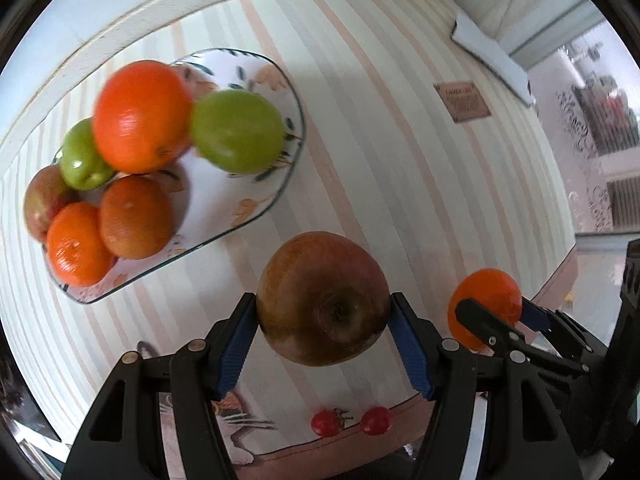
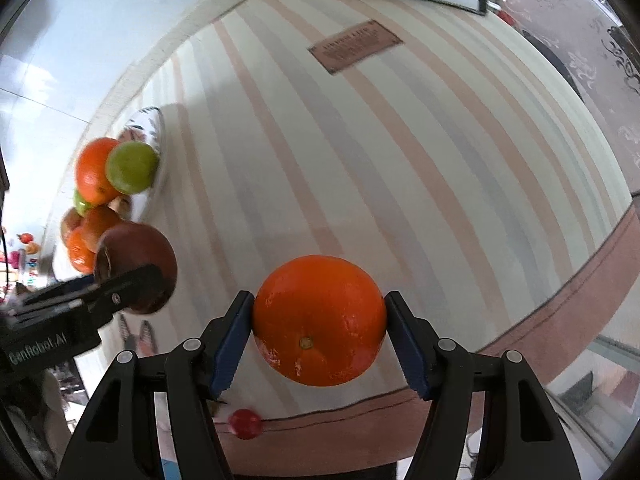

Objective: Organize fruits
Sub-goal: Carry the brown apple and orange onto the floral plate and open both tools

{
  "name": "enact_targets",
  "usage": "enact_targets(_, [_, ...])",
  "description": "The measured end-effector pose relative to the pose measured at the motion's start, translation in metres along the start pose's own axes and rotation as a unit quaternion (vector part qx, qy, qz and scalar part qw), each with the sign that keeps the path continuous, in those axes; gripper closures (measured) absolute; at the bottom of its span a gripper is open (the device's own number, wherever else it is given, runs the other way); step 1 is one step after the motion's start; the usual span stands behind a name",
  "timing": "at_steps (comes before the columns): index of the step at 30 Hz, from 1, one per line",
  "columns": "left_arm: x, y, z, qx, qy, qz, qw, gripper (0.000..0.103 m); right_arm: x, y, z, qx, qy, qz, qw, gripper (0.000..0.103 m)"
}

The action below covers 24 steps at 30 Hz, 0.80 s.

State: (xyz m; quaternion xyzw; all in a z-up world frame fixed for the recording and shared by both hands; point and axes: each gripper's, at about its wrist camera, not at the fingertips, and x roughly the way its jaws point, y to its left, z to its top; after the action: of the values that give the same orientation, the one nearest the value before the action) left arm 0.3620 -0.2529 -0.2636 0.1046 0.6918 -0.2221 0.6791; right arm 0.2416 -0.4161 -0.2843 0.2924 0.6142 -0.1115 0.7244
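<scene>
Two fruits hang above our striped tabletop [image 1: 400,152]: the red apple [image 1: 323,298], calyx toward the camera, pinched in our left hand-held gripper [image 1: 323,320]; the orange [image 2: 319,320], navel facing us, pinched in the right hand-held gripper [image 2: 319,326]. Neither has a long axis. Beyond, the plate [image 1: 276,184] holds six fruits.

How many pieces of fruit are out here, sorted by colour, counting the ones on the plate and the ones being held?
Orange: 4, three on the plate, one held in the right fingers.
Green: 2, both on the plate, one at the front.
Red-brown apples: 2, one on the plate, one held in the left fingers.
Small red: 2, on the cloth.
Total: 10
</scene>
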Motion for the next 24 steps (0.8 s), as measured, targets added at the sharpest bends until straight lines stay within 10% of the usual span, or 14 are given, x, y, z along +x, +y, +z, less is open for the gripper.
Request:
enact_targets(15, [-0.099,0.107,0.017,-0.108,-0.091,0.004,0.9899,0.04,-0.014,0.122,0.096,-0.089,-0.021,0.095,0.991,0.035])
enact_targets(24, [-0.069,0.156,0.052,-0.158,-0.057,0.017,0.9857,0.04,0.025,0.192,0.165,-0.134,-0.007,0.07,0.989,0.035])
